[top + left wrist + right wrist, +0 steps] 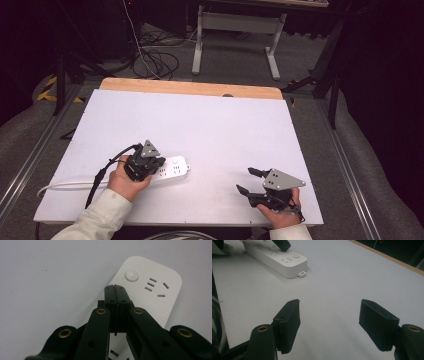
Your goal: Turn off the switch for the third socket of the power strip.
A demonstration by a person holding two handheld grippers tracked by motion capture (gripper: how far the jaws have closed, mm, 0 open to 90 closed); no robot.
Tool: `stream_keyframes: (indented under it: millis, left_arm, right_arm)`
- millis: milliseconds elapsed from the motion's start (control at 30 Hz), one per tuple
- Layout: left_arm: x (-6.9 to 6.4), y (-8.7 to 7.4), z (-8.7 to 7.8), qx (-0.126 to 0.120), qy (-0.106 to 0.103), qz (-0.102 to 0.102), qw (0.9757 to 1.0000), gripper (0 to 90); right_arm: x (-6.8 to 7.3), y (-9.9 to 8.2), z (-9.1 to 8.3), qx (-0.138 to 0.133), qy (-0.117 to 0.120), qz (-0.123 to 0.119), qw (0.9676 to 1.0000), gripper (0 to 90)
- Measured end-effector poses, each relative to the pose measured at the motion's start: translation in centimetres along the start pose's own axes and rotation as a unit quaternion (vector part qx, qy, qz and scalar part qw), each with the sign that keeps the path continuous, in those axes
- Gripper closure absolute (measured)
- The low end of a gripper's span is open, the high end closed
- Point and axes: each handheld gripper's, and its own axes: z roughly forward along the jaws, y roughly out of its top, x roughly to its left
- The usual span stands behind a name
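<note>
A white power strip (172, 168) (155, 297) (279, 260) lies flat on the white table (200, 120), near the front left. Its white cord (65, 185) runs off to the left. My left gripper (157, 163) (114, 287) is shut, jaws pressed together with nothing between them. Its tips hover over the strip just short of the round button (132, 275); I cannot tell whether they touch. In the right gripper view its black tip (282, 244) shows over the strip. My right gripper (247, 180) (329, 307) stands open at the front right, above bare table.
A wooden strip (190, 88) edges the table's far side. Behind it on the floor are a white desk frame (235, 30) and loose cables (155, 60). Metal rails (345, 155) run along both sides of the table.
</note>
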Motion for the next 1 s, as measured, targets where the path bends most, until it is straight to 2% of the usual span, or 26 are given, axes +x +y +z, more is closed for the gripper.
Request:
stream_keyframes:
  millis: [233, 300, 367, 400, 433, 567, 600, 733, 1000]
  left_arm:
    - [0.2, 0.0, 0.1, 0.001, -0.004, 0.002, 1.0, 90.0]
    - [0.2, 0.0, 0.0, 0.001, -0.007, -0.003, 1.0, 90.0]
    - [0.3, -0.2, 0.1, -0.008, -0.008, -0.004, 0.9999, 90.0]
    - [0.5, -0.1, -0.2, -0.012, -0.017, -0.019, 0.9996, 90.0]
    - [0.6, 0.0, -0.3, -0.012, -0.011, -0.021, 0.9996, 90.0]
    - [0.5, 0.0, -0.9, -0.026, -0.006, -0.02, 0.9994, 90.0]
    - [0.6, 0.2, -1.4, -0.035, -0.013, -0.026, 0.999, 90.0]
    - [0.6, 0.2, -1.8, -0.037, -0.021, -0.032, 0.9986, 90.0]
    - [0.0, 0.8, -2.9, -0.036, -0.006, -0.007, 0.9993, 90.0]
  right_arm:
    - [0.0, 0.0, 0.1, 0.003, 0.0, 0.0, 1.0, 33.5]
    - [0.0, 0.0, 0.1, 0.003, 0.001, 0.0, 1.0, 33.5]
    - [0.0, 0.0, 0.1, 0.003, 0.001, 0.0, 1.0, 33.5]
    - [0.0, 0.0, 0.1, 0.003, 0.001, -0.001, 1.0, 33.5]
    - [0.0, 0.0, 0.0, 0.002, 0.0, -0.003, 1.0, 33.5]
    - [-0.1, -0.1, 0.0, 0.002, 0.0, 0.001, 1.0, 33.5]
    - [-0.2, -0.1, 0.1, 0.004, 0.001, 0.0, 1.0, 33.6]
    - [-0.1, -0.1, 0.1, 0.003, 0.002, -0.001, 1.0, 33.5]
    - [-0.1, -0.1, 0.0, 0.004, 0.001, -0.001, 1.0, 33.6]
